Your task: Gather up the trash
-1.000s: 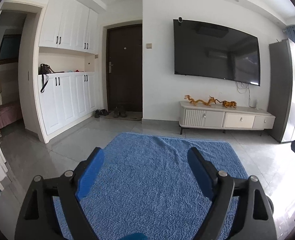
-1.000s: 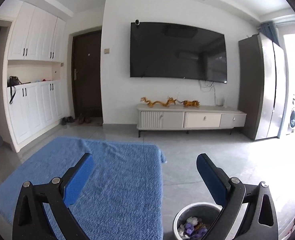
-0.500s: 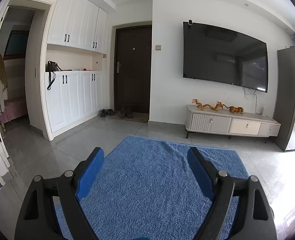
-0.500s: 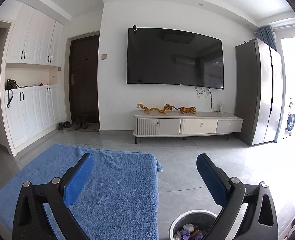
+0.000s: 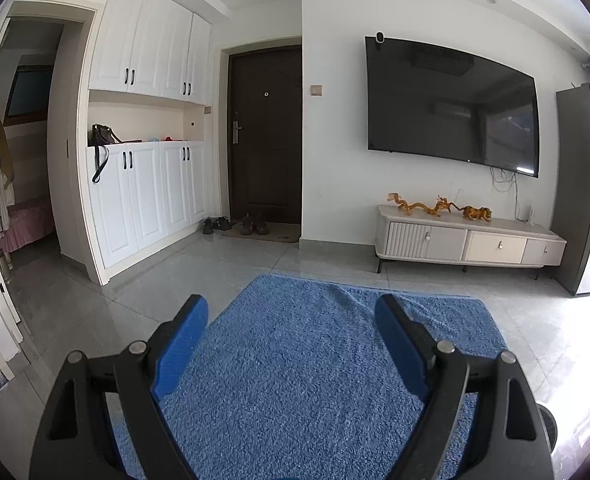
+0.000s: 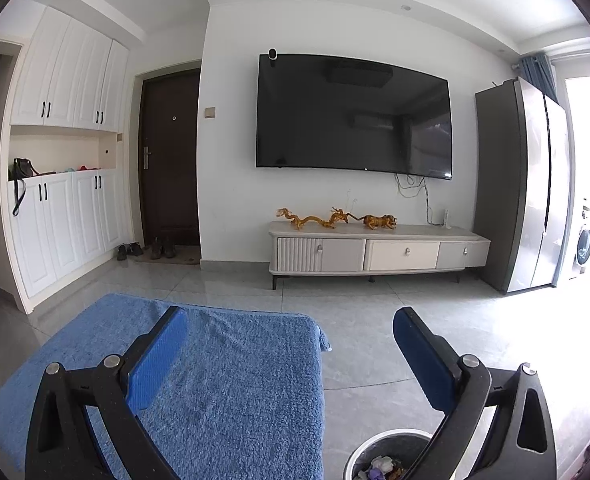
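My left gripper (image 5: 291, 312) is open and empty, held above the blue rug (image 5: 315, 368). My right gripper (image 6: 289, 322) is open and empty, over the rug's right edge (image 6: 231, 380). A round grey trash bin (image 6: 387, 454) stands on the floor at the bottom of the right wrist view, just below and between the right gripper's fingers; crumpled white and purple trash (image 6: 377, 468) lies inside it. The bin's rim also peeks in at the lower right of the left wrist view (image 5: 547, 420). No loose trash shows on the rug or floor.
A white TV console (image 6: 379, 252) with gold figurines stands under a wall TV (image 6: 353, 118). A tall grey fridge (image 6: 519, 184) is at right. White cabinets (image 5: 143, 184), a dark door (image 5: 265, 132) and shoes (image 5: 235, 224) are at left. Grey tile floor (image 6: 395, 320) surrounds the rug.
Both grippers have tilted upward: the room sits lower in both views and the bin has slid toward the bottom edge. The jaws stay open.
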The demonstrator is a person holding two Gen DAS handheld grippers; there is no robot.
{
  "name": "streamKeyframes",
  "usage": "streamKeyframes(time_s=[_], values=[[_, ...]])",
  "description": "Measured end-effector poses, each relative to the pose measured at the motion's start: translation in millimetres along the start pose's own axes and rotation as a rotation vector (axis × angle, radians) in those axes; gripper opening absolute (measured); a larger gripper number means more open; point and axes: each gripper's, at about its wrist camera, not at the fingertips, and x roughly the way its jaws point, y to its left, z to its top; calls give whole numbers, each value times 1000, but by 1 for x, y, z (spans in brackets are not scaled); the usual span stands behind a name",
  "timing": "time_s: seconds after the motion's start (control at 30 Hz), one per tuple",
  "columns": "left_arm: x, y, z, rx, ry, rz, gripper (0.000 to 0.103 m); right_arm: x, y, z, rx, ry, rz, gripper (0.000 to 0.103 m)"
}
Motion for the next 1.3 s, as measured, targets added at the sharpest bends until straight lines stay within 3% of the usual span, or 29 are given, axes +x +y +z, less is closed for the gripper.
streamKeyframes(time_s=[0.8, 1.3], values=[[53, -1, -4, 23, 76, 3, 85, 54, 0, -15, 31, 102, -5, 103], [42, -11, -4, 39, 76, -12, 85, 45, -9, -16, 42, 103, -9, 103]])
